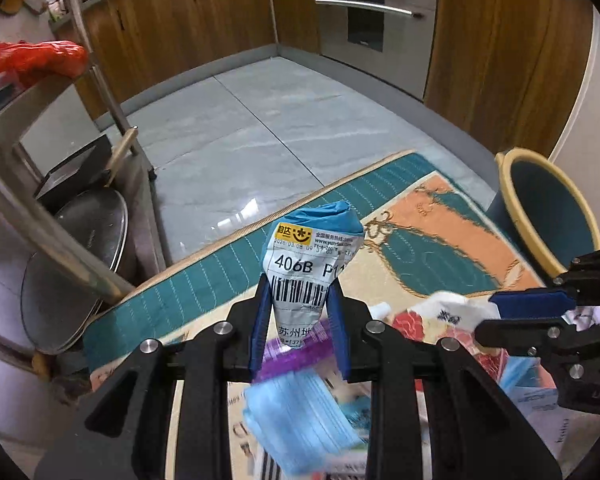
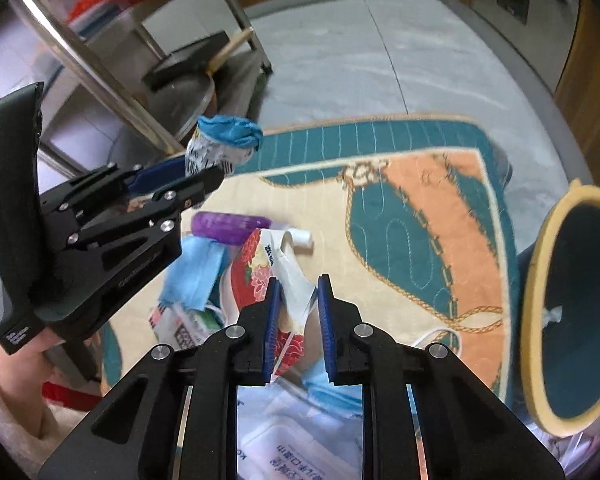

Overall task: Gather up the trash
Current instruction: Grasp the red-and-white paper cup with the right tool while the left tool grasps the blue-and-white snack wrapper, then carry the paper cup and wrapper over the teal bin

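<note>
The left gripper has its blue jaws closed narrowly on a crumpled blue parcel bag with a white barcode label, holding it clear above the rug. The right gripper has its jaws drawn in around a floral red-and-white wrapper that stands up between them; the pads look pressed on it. Just beyond, on the rug, lie a purple round lid, a blue scrap and other printed packets. To the right stands a dark bin with a yellow rim, near the rug's edge. At far left is a steel rack holding pan lids
</note>
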`<state>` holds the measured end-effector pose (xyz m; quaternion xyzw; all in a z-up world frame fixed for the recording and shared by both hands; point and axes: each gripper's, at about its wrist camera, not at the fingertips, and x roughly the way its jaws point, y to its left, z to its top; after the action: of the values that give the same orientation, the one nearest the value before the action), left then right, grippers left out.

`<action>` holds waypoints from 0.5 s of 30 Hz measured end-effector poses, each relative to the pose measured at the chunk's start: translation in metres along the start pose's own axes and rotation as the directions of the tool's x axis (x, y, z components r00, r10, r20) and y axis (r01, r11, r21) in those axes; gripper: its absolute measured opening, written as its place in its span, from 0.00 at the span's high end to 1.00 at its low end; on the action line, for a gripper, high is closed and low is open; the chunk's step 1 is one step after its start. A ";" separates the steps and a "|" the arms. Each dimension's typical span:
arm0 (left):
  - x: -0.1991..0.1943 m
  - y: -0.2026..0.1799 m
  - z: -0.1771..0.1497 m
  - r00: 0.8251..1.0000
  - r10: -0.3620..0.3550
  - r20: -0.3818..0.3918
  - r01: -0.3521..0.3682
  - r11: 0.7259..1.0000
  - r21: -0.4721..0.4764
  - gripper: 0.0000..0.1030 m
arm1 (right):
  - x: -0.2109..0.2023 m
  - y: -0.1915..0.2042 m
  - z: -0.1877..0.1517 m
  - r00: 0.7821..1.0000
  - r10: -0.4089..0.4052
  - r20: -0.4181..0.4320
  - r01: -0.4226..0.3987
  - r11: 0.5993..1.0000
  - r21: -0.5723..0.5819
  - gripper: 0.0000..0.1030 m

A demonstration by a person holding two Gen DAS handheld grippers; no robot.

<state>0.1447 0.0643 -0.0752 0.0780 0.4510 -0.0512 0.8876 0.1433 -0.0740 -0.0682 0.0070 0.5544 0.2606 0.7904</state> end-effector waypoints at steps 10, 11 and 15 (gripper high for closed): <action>-0.070 -0.021 -0.009 0.996 0.052 0.069 -0.050 0.998 -0.033 0.74 | -0.049 -0.008 -0.010 0.986 -0.093 0.141 0.094 0.996 0.003 0.81; -0.075 -0.024 -0.010 0.996 0.052 0.073 -0.049 0.998 -0.039 0.74 | -0.053 -0.010 -0.011 0.983 -0.102 0.153 0.103 0.995 0.004 0.81; -0.090 -0.043 -0.012 0.994 0.038 0.100 -0.033 0.998 -0.045 0.74 | -0.067 -0.025 -0.014 0.974 -0.121 0.190 0.117 0.993 0.032 0.81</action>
<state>0.0752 0.0266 -0.0134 0.0642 0.4054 -0.0296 0.9114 0.1248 -0.1278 -0.0226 0.0068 0.4779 0.2054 0.8540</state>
